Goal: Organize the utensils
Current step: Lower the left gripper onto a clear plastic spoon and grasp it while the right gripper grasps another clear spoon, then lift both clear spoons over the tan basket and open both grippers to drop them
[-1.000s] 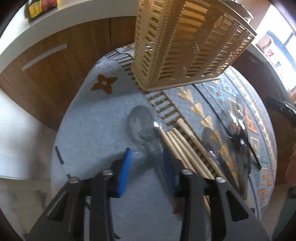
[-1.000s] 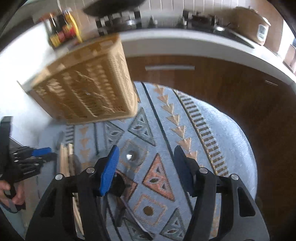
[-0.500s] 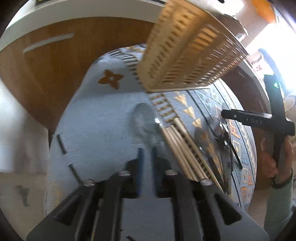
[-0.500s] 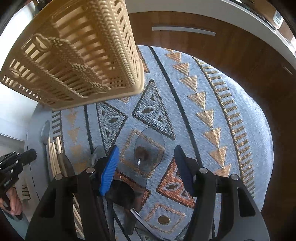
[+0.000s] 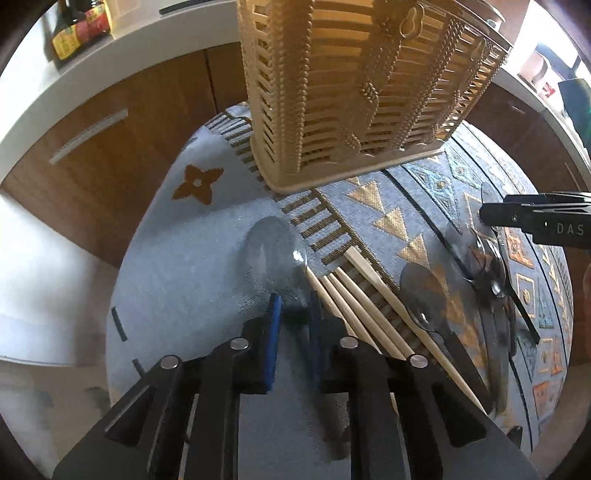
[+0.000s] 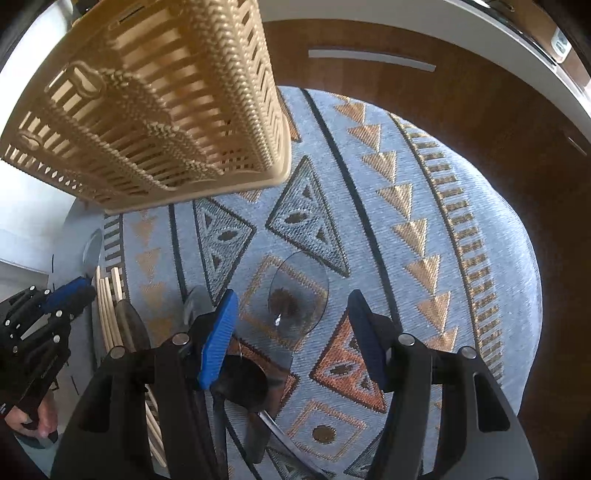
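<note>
A clear plastic spoon (image 5: pixel 275 254) lies on the patterned blue cloth, its bowl toward a tan slatted utensil basket (image 5: pixel 354 88). My left gripper (image 5: pixel 295 314) is shut on that spoon's handle, low over the cloth. Several wooden chopsticks (image 5: pixel 365 295) lie just to its right, then more clear and dark spoons (image 5: pixel 424 295). My right gripper (image 6: pixel 290 325) is open above another clear spoon (image 6: pixel 299 291); a dark spoon (image 6: pixel 240 380) lies by its left finger. The basket (image 6: pixel 155 107) stands to the upper left there.
The cloth (image 6: pixel 424 221) covers a round table beside wooden cabinets (image 5: pixel 110 147) under a white counter. Sauce bottles (image 5: pixel 77 33) stand on the counter. The left gripper also shows in the right wrist view (image 6: pixel 70 291), at the left edge beside the chopsticks (image 6: pixel 107 295).
My left gripper went from open around the clear spoon's handle to shut on it. My right gripper tipped downward over the cloth and now hovers over a clear spoon, still open.
</note>
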The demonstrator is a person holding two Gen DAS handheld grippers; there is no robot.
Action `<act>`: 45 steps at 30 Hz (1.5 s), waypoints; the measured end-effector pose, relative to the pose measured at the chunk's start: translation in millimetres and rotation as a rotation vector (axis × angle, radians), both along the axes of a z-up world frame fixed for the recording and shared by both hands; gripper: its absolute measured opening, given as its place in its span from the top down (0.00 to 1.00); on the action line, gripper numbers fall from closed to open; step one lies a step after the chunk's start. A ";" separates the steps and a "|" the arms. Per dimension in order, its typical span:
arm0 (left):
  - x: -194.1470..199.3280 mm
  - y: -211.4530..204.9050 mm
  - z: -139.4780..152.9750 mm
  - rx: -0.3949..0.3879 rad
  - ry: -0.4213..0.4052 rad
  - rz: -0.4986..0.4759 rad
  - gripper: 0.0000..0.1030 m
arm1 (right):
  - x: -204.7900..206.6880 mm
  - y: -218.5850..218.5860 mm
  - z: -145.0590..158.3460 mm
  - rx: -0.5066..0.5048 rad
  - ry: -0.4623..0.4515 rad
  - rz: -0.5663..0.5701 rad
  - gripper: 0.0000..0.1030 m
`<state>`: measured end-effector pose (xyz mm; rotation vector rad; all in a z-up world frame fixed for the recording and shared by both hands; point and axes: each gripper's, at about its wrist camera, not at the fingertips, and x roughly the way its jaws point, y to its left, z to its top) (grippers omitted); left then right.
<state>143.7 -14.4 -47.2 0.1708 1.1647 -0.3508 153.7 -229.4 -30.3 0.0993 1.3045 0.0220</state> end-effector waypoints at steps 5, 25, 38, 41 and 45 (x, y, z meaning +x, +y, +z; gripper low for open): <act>-1.5 18.7 4.1 -0.055 -0.017 0.050 0.90 | 6.3 4.0 -13.6 0.002 0.011 -0.004 0.44; 54.0 21.5 -3.2 0.059 0.078 -0.021 0.52 | 29.8 27.9 -22.7 -0.110 0.092 0.058 0.62; 25.2 37.5 20.5 -0.127 -0.097 0.028 0.74 | -11.8 42.4 10.0 -0.054 -0.166 0.155 0.71; 5.6 48.4 41.8 -0.211 -0.218 0.057 0.74 | -34.4 38.6 21.4 -0.031 -0.277 0.164 0.71; -22.4 49.7 66.5 -0.279 -0.367 0.060 0.74 | -71.5 28.4 34.5 0.048 -0.447 0.152 0.71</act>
